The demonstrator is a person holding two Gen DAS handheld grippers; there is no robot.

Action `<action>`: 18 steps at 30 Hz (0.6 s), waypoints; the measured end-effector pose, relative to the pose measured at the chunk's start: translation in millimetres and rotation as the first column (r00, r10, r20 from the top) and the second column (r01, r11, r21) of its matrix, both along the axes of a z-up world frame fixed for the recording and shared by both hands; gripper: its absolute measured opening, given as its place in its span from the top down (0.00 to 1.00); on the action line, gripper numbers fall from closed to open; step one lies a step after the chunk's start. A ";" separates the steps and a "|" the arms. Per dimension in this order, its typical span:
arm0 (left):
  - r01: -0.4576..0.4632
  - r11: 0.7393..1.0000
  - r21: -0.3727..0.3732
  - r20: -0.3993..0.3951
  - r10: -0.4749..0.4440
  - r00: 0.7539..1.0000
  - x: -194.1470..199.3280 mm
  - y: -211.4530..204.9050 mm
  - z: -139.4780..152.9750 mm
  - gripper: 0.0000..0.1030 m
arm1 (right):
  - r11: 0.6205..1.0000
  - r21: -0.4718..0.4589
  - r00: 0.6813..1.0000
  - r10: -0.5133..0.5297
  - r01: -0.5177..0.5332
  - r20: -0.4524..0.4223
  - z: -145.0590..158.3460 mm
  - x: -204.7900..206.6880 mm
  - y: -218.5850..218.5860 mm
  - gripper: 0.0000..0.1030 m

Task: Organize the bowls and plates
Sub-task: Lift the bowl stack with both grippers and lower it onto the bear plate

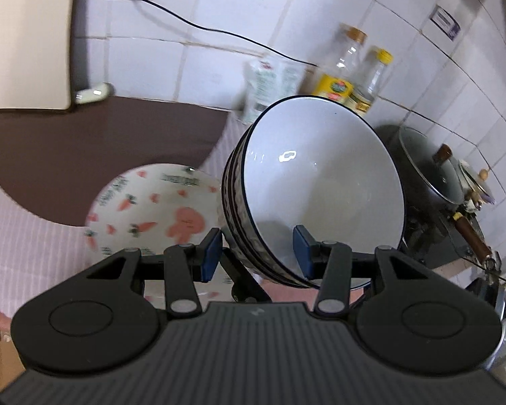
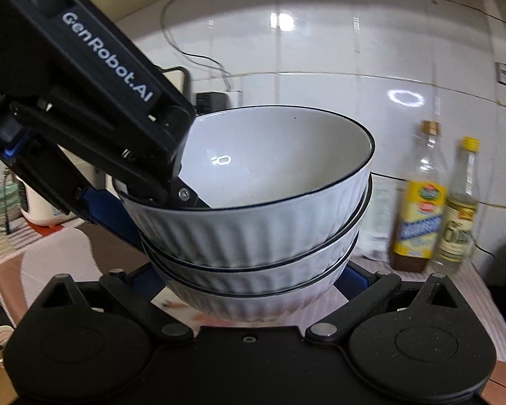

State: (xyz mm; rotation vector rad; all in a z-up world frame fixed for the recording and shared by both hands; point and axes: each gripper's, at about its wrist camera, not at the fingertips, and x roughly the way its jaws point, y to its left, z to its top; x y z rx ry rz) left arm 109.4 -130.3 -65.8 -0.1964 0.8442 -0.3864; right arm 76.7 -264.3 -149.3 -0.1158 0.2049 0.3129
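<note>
White tiled kitchen wall backs a striped counter. Both grippers share a stack of ribbed white bowls (image 2: 253,222), lifted clear: the left gripper (image 1: 258,253) clamps its near rim wall, the right gripper (image 2: 253,280) squeezes the bottom bowl's sides. Oil bottles (image 2: 418,199) crowd the right; a carrot-print plate (image 1: 151,209) lies below.

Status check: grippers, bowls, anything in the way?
Left gripper clamped on the bowl stack's rim. Right gripper cradling stack's base. Stack off the counter. Carrot plate below, bottles alongside.
</note>
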 end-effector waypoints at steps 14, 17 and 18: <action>-0.071 0.996 0.048 -0.019 0.072 0.997 13.8 61.4 -25.3 0.57 | 0.996 -0.023 0.993 0.086 -0.088 -0.078 -25.6 36.2 59.6 0.00; -0.072 0.996 0.052 -0.045 0.075 0.996 20.2 63.7 -37.1 0.57 | 0.995 -0.023 0.990 0.089 -0.092 -0.109 -35.7 40.7 63.7 0.00; -0.072 0.996 0.053 -0.058 0.075 0.996 23.1 64.0 -41.1 0.57 | 0.996 -0.021 0.989 0.087 -0.090 -0.119 -39.9 40.9 66.5 0.00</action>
